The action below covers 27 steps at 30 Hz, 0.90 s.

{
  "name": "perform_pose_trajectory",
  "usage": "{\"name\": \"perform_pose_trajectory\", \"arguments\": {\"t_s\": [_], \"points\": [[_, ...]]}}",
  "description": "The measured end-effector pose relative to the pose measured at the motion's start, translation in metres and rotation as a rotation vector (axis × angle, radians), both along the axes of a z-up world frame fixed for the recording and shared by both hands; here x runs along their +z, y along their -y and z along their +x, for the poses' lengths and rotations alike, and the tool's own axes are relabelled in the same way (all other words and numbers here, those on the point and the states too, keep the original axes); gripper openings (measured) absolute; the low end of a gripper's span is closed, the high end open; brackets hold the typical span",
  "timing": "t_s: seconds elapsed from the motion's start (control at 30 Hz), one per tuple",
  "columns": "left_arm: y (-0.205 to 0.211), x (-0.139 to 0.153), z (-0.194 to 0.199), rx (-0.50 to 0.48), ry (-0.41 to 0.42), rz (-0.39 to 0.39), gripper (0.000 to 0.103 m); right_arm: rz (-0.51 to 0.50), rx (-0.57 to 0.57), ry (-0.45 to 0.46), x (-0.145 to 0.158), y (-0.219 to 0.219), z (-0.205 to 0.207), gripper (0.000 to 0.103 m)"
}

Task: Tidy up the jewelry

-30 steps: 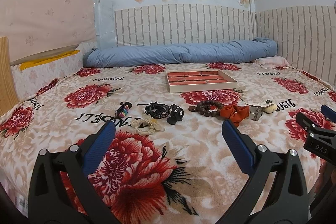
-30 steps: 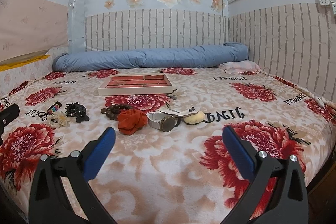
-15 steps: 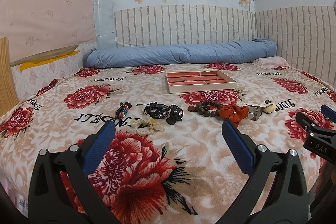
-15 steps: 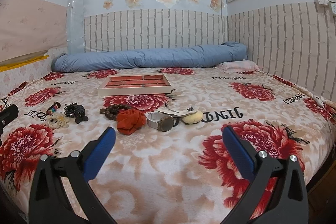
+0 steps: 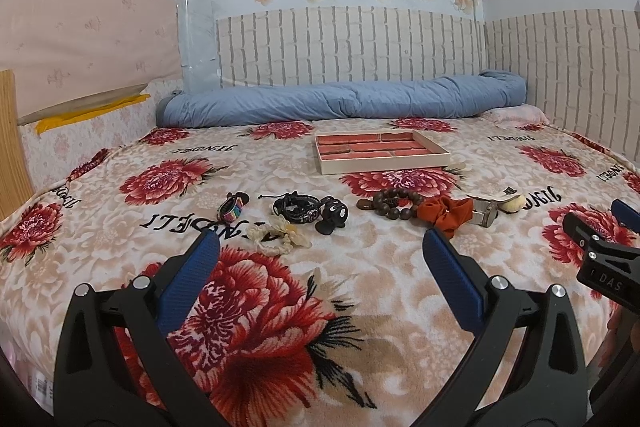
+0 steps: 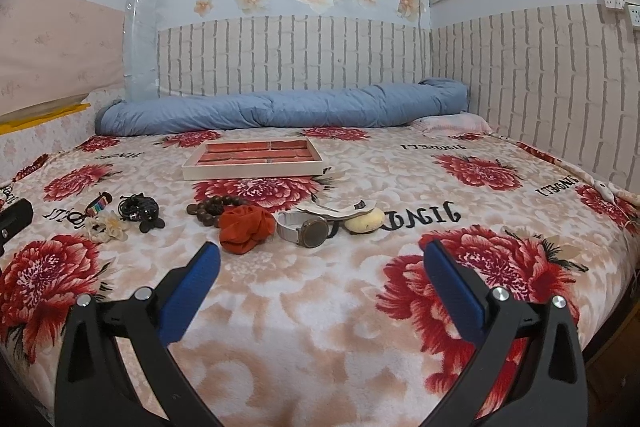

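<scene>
- The left gripper hangs over the flowery blanket with its two blue jaws spread wide and nothing between them
- The right gripper hangs over the same blanket, jaws spread wide too, holding nothing
- The jewelry lies in a row across the bed, past both grippers
- From the left: a striped band, a black cord bracelet, a small black piece just beside it, and a cream flower hair tie nearer the left gripper
- Then come the brown bead bracelet, touching the orange scrunchie, then the watch, and a round yellow thing with a paper tag lying over it
- The tray with red boxes inside sits farther back, behind the beads, apart from the row
- A long rolled blue quilt lies along the brick wall behind the tray
- Nothing stands between the grippers and the jewelry; only bare blanket lies there
- In the left view, the right gripper's black side shows at the edge
</scene>
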<state>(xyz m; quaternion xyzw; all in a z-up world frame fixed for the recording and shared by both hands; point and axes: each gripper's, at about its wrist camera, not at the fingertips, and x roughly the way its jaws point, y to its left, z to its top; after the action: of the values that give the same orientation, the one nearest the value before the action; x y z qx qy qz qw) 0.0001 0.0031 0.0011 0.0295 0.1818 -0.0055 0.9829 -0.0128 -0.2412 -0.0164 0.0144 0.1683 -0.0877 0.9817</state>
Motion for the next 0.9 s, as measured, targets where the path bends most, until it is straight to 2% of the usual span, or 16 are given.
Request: {"name": "perform_pose_trajectory", "arguments": {"t_s": [0.4,0.63,0.9], "points": [[0.0,-0.003,0.002,0.0,-0.008,0.002,0.098,0.004,0.006,-0.015,-0.009,0.001,0.001,0.099],[-0.002,-0.014,0.018,-0.01,-0.035,0.003,0.098,0.004,0.003,-0.043,-0.016,-0.006,0.018,0.099],[-0.008,-0.014,0.038,-0.006,-0.046,0.011,0.098,0.02,0.012,-0.07,-0.015,-0.01,0.037,0.099]]}}
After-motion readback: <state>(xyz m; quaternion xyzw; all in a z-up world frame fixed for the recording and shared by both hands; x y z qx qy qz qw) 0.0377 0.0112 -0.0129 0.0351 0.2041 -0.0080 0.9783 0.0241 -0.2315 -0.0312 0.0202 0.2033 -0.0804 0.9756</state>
